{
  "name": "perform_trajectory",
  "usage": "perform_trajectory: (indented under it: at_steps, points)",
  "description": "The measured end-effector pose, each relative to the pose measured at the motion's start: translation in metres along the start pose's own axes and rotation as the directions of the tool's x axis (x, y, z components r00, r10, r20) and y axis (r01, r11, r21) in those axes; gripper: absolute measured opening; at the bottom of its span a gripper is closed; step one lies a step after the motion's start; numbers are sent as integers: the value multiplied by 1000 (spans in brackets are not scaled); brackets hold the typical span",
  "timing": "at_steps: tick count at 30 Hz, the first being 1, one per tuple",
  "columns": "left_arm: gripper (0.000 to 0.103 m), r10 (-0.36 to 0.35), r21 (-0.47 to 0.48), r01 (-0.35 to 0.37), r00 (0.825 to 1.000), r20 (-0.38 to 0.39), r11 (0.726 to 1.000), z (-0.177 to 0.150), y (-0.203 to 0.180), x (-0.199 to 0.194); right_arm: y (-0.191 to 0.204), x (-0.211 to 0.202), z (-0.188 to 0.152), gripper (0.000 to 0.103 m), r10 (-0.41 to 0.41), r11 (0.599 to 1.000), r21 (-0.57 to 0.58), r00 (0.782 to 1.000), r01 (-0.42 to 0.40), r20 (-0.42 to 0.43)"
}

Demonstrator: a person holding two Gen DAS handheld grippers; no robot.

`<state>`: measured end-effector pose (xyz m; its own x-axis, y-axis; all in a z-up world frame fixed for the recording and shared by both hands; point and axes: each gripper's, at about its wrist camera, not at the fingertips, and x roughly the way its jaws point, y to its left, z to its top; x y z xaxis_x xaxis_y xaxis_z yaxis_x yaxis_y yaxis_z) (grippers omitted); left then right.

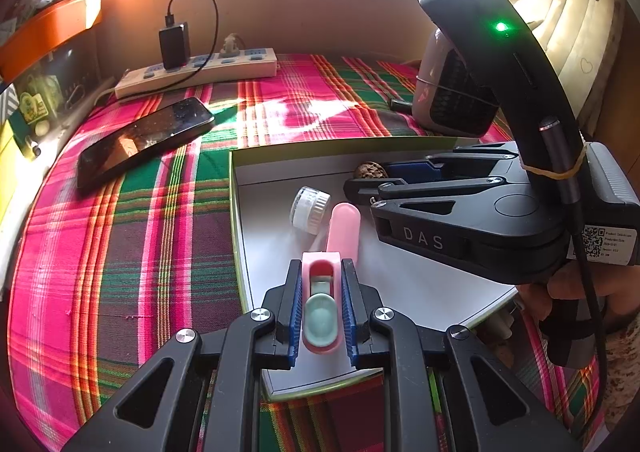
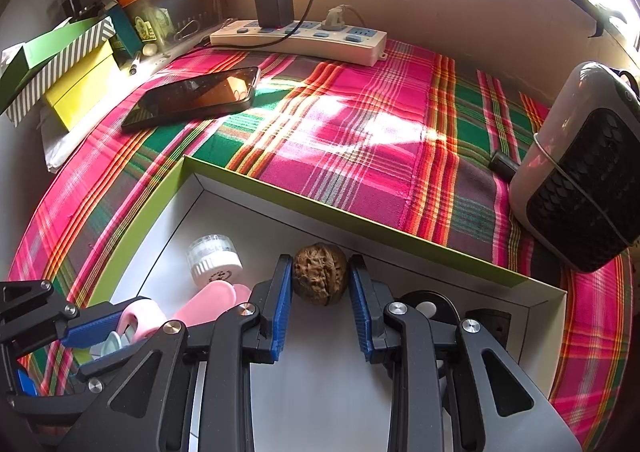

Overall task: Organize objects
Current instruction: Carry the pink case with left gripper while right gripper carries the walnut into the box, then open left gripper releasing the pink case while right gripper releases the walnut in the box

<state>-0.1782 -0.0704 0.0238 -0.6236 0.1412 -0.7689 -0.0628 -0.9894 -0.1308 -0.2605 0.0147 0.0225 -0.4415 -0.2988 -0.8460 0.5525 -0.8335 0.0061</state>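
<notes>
The left tool (image 1: 320, 292) is pinching a pink case (image 1: 321, 306) with a pale green insert, holding it over the near part of a shallow green-edged tray (image 1: 236, 211) that is sitting on the plaid cloth (image 1: 120, 252). The right tool (image 2: 320, 284) is standing spread around a walnut (image 2: 320, 274) lying by the tray's far wall, its pads just beside the shell. A small white jar (image 2: 214, 258) is lying on its side inside the tray, near the pink case.
</notes>
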Motion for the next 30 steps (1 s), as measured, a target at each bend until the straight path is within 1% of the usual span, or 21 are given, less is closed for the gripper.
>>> perform_trajectory:
  at_steps: [18,20,22,26,30]
  points:
    - [17,0,0,0,1000,0,1000,0,0,-1,1,-1,0,29,-9,1000,7,1000,9,2]
    - [17,-1,-1,1,1000,0,1000,0,0,-1,1,-3,-1,31,-11,1000,12,1000,11,9]
    - [18,-2,-1,2,1000,1,1000,0,-1,-1,2,-5,0,40,-11,1000,12,1000,11,19]
    - [22,4,1,-4,1000,1,1000,0,-2,-1,3,-7,0,41,-13,1000,13,1000,13,26]
    - [28,5,-1,-5,1000,6,1000,0,-3,-2,4,-11,-2,41,-20,1000,17,999,19,34]
